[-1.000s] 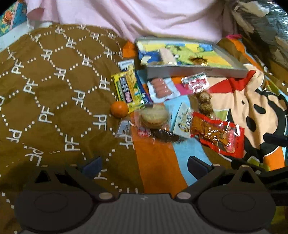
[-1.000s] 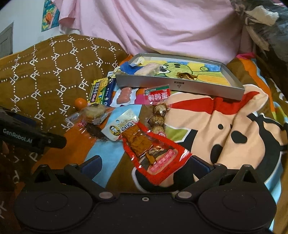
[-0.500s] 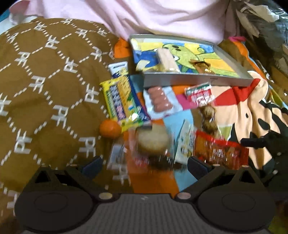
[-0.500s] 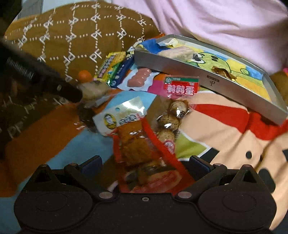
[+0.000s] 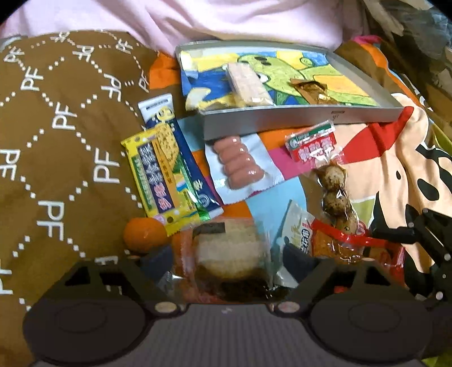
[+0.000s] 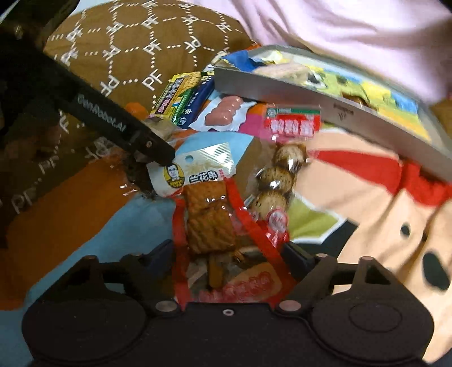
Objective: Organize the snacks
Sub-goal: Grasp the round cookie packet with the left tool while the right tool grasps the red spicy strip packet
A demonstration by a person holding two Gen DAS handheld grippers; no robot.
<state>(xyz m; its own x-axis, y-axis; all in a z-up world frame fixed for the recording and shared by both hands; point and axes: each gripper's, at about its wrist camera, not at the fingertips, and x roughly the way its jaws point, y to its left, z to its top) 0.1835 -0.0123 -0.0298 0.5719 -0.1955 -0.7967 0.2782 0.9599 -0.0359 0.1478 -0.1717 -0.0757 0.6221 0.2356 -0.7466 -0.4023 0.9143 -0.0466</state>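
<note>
My left gripper [image 5: 228,259] is open, its fingers either side of a wrapped round cake [image 5: 228,254] on the bedspread. My right gripper [image 6: 228,254] is open around a red pack of dried tofu skewers [image 6: 212,223]. A grey metal tray [image 5: 299,124] at the back holds a wafer bar [image 5: 247,83] and a gold-wrapped snack [image 5: 309,87]. Before the tray lie a sausage pack [image 5: 240,166], a quail egg pack [image 5: 333,180], a yellow cracker pack [image 5: 158,172], a blue pack [image 5: 192,169] and an orange [image 5: 144,234].
A brown patterned pillow [image 5: 56,135] fills the left side. A pink cloth [image 5: 197,19] hangs behind the tray. The left gripper's arm [image 6: 99,115] crosses the right wrist view at the left. The right gripper [image 5: 423,234] shows at the left view's right edge.
Both grippers have moved forward and down: the left now has the round cake between its fingers, the right has the red tofu pack between its fingers. The snacks lie where they were.
</note>
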